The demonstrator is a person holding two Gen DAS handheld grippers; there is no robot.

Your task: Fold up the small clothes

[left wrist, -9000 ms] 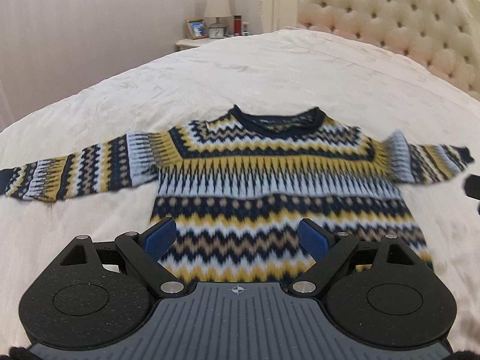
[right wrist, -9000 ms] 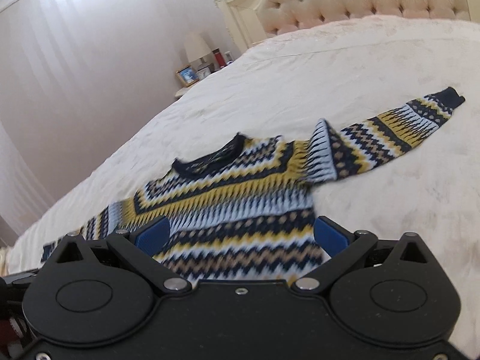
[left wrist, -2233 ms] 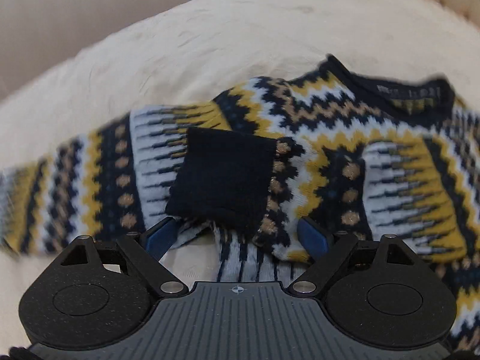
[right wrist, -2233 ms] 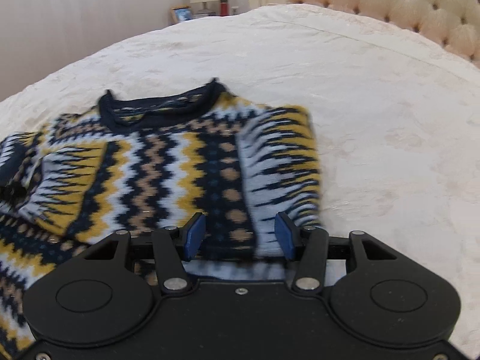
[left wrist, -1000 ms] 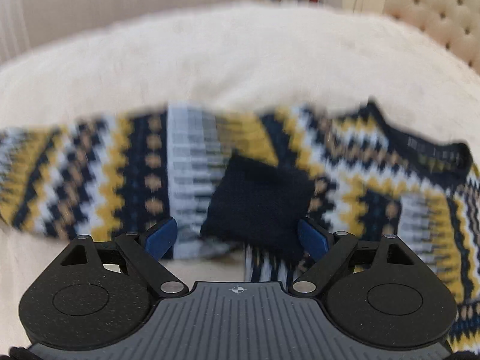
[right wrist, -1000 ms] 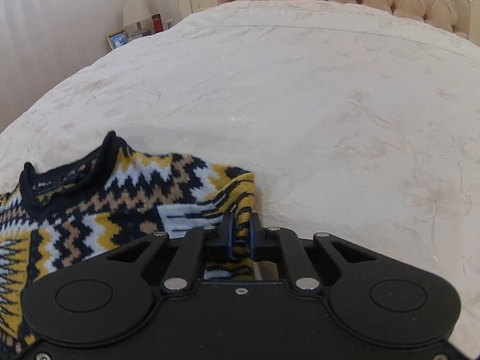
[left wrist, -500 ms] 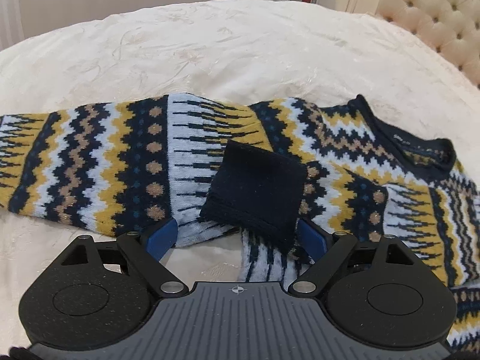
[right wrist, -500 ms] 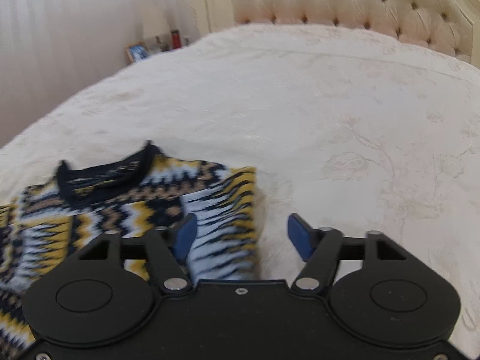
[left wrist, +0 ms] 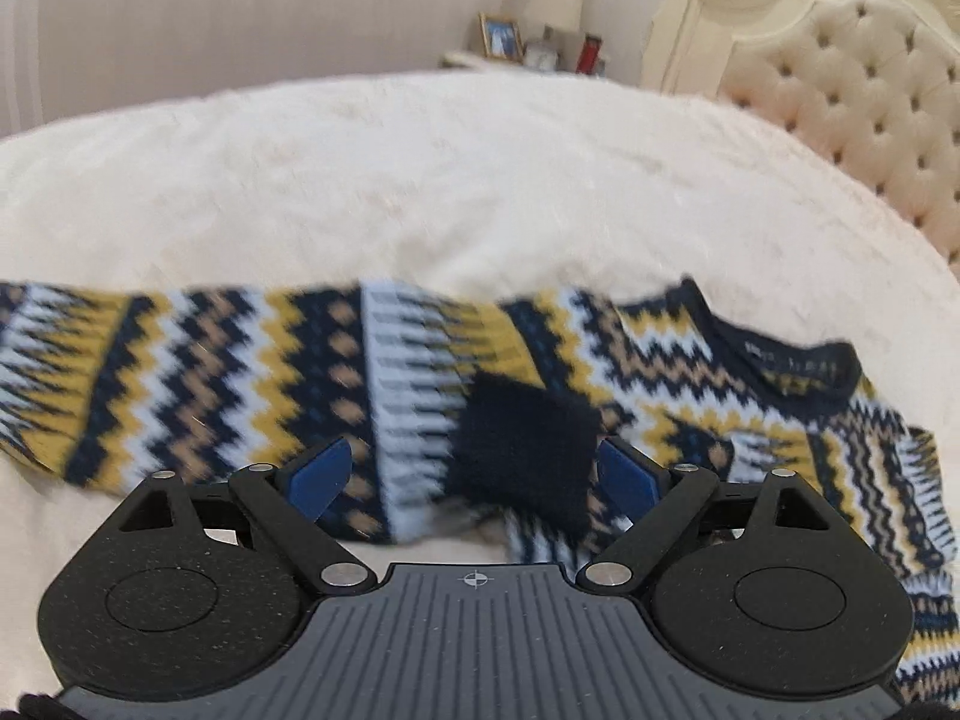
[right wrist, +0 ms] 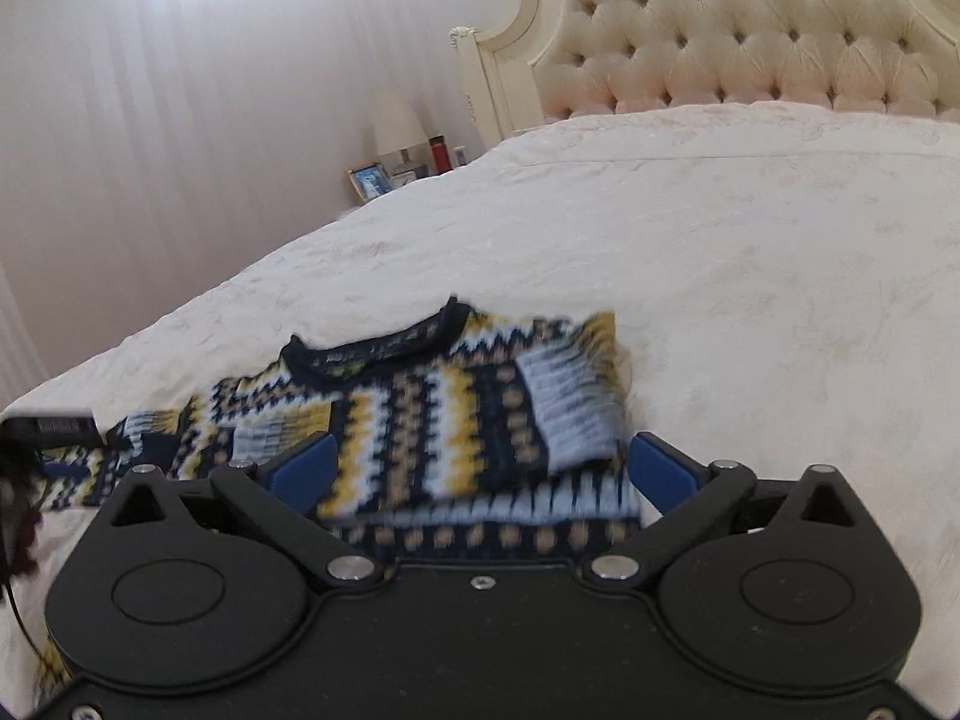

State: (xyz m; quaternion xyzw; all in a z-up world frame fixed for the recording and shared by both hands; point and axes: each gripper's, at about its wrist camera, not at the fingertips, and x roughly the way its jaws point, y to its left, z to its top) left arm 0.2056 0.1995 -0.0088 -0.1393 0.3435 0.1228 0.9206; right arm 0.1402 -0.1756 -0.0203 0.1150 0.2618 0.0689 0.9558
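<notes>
Both grippers, left [left wrist: 474, 477] and right [right wrist: 480, 474], hover over the sweater [right wrist: 456, 414], jaws spread wide, gripping nothing

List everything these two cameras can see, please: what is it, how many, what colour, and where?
Zigzag-patterned knitted sweater: one, navy, yellow, white and tan; lying on the bed, one sleeve folded across its chest.
Dark navy sleeve cuff: one; lying on the sweater.
Quilted bedspread: one, cream; covering the bed.
Tufted headboard: one, cream; far end.
Framed photo: one; on the nightstand.
Table lamp: one, pale; nightstand.
Red bottle: one; nightstand.
Left tongs: black, blue pads; open.
Right tongs: black, blue pads; open.
</notes>
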